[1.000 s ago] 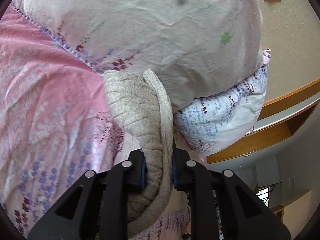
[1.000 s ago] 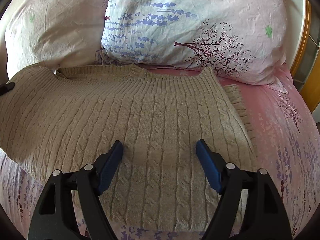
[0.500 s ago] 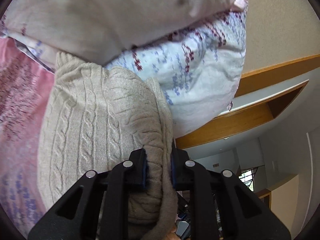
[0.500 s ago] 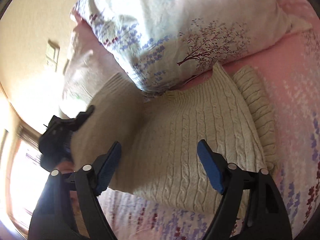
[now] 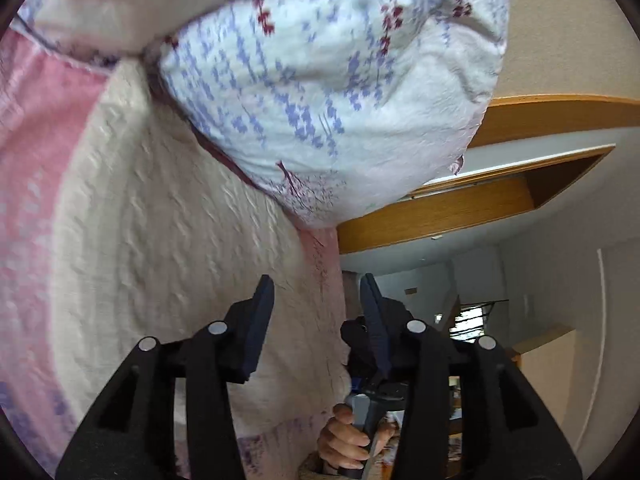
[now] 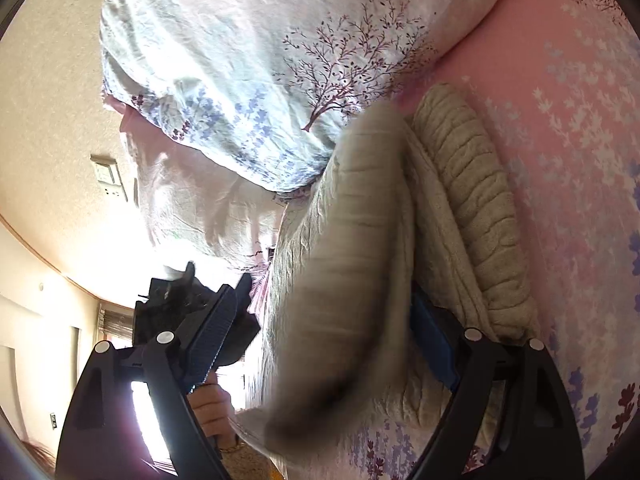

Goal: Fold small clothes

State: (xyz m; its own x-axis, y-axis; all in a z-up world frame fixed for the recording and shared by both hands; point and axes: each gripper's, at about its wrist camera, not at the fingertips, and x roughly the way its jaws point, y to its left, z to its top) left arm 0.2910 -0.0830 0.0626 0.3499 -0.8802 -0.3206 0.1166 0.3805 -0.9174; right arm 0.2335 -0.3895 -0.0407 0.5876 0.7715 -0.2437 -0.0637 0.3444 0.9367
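Observation:
A beige cable-knit sweater [image 5: 168,248] lies on the pink floral bedsheet [image 5: 32,128], its top against the pillows. My left gripper [image 5: 316,312] is open and empty over the sweater's edge. In the right wrist view the sweater [image 6: 472,208] shows a folded, ribbed edge, and a blurred fold of it falls between the jaws of my right gripper [image 6: 320,344], which is open. The left gripper and the hand holding it show in the right wrist view [image 6: 188,304]; the right gripper shows in the left wrist view [image 5: 376,364].
A white pillow with lilac flower print [image 5: 332,92] and a paler pillow [image 6: 188,208] lean at the head of the bed. A wooden bed frame [image 5: 440,216] and a beige wall with a switch plate [image 6: 108,176] lie behind.
My left gripper has opened and let go of the sweater fold. The fold has dropped across the sweater toward the right gripper. Both cameras have tilted further sideways.

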